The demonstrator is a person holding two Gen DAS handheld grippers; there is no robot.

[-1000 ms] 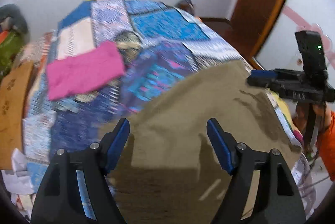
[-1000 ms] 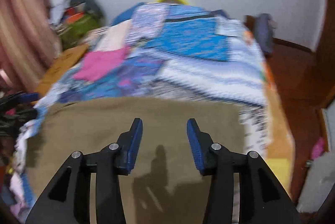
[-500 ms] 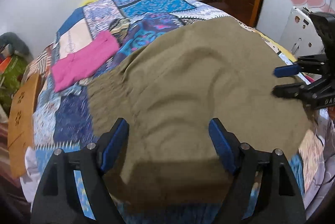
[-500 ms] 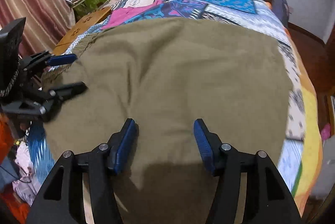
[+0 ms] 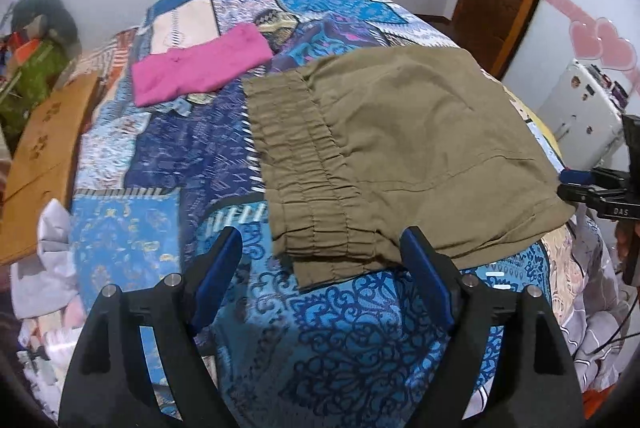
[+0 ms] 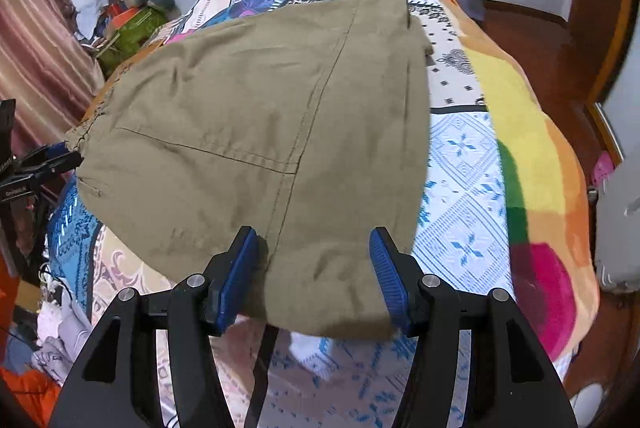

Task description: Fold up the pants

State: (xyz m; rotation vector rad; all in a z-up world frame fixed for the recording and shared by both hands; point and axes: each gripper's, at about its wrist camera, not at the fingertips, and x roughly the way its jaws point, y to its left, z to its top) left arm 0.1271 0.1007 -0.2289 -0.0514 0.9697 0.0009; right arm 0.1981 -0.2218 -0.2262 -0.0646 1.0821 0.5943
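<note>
Pants (image 5: 400,140), olive ones, sit folded flat on the patchwork bedspread (image 5: 168,252) close to its near edge, gathered waistband toward the left side. We've got our left gripper (image 5: 322,266) spread wide with nothing in it, just off the waistband's near corner. Our right gripper (image 6: 310,268) is wide apart too, straddling the near hem. A pink garment (image 5: 200,62) lies farther back.

Black right gripper body (image 5: 618,210): white letters "DAS"
Black left gripper body (image 6: 16,190): white lettering, blurred, possibly "Go..."
</note>
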